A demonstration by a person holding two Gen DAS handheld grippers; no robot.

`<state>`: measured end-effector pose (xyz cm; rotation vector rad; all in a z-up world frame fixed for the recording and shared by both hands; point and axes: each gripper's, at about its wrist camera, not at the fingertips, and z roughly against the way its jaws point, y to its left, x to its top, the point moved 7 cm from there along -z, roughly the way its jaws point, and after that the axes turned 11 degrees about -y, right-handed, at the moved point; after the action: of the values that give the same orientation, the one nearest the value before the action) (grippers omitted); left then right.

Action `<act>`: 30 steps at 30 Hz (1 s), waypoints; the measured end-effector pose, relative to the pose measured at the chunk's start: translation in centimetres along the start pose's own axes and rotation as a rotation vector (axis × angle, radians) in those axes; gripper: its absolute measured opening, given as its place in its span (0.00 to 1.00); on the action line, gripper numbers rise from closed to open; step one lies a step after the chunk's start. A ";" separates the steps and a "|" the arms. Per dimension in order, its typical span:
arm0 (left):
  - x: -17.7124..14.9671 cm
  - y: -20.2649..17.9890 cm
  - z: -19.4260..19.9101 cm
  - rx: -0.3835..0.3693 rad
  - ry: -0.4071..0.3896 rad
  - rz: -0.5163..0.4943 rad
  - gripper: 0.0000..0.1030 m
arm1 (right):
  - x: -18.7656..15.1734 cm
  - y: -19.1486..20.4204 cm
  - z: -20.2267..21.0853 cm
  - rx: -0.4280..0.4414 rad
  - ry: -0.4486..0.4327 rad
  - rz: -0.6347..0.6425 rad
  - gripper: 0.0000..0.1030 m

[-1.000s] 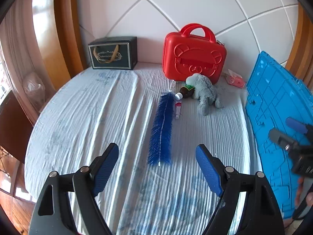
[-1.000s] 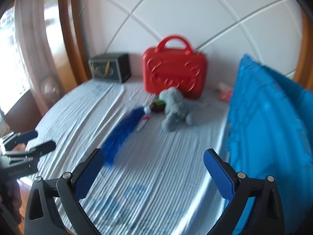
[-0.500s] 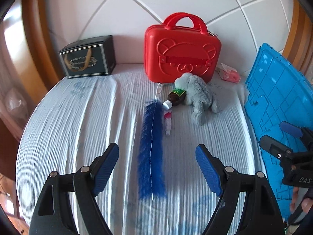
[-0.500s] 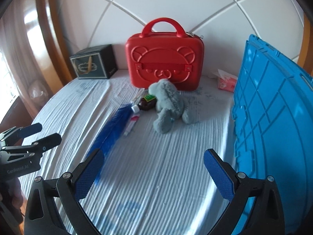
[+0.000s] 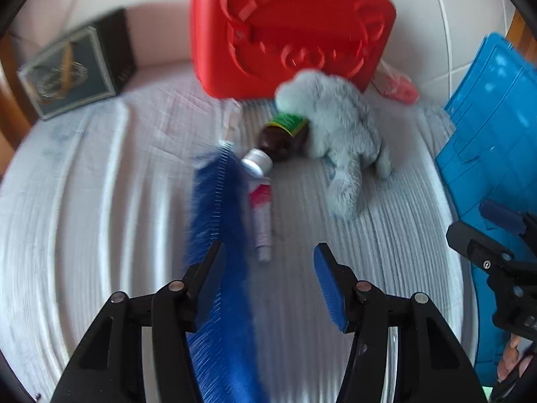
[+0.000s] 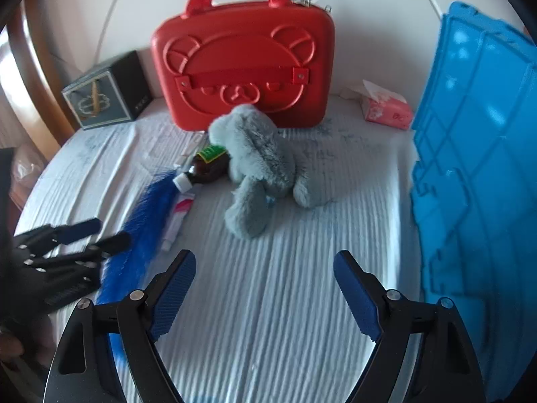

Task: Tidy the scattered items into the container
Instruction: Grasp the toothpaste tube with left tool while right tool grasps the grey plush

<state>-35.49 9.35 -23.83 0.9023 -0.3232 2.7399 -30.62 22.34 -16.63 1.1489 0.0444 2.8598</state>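
A long blue bottle brush (image 5: 214,235) lies on the white bedsheet, with a white and pink tube (image 5: 261,221), a brown bottle (image 5: 278,137) and a grey plush toy (image 5: 339,127) beside it. My left gripper (image 5: 268,268) is open, low over the brush, with the brush between its fingers near the left one. The tube lies just ahead. My right gripper (image 6: 265,278) is open and empty, short of the plush toy (image 6: 255,164). The blue crate (image 6: 476,168) stands at the right. The left gripper also shows in the right wrist view (image 6: 84,235).
A red bear-face case (image 6: 245,67) stands upright behind the toy against the padded wall. A dark box (image 6: 104,97) sits at the back left and a pink tissue pack (image 6: 386,110) at the back right. The wooden bed frame (image 6: 33,77) curves along the left.
My left gripper has moved forward and down onto the blue brush, and its fingers have closed partway. My right gripper has moved forward toward the plush toy.
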 end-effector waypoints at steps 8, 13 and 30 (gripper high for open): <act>-1.4 0.1 -6.9 -0.006 0.082 0.005 0.50 | 1.3 -0.5 -6.8 0.006 0.011 0.025 0.85; 0.1 0.7 -8.2 0.031 0.002 -0.034 0.39 | 2.9 -0.8 -10.7 -0.005 -0.036 0.055 1.00; 1.2 1.3 -8.8 0.033 -0.029 -0.018 0.22 | 2.5 -0.6 -16.8 -0.003 0.012 0.062 0.46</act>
<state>-41.64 10.78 -30.19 0.9489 -0.2752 2.7260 -44.06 22.99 -27.03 1.1523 0.0055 2.9194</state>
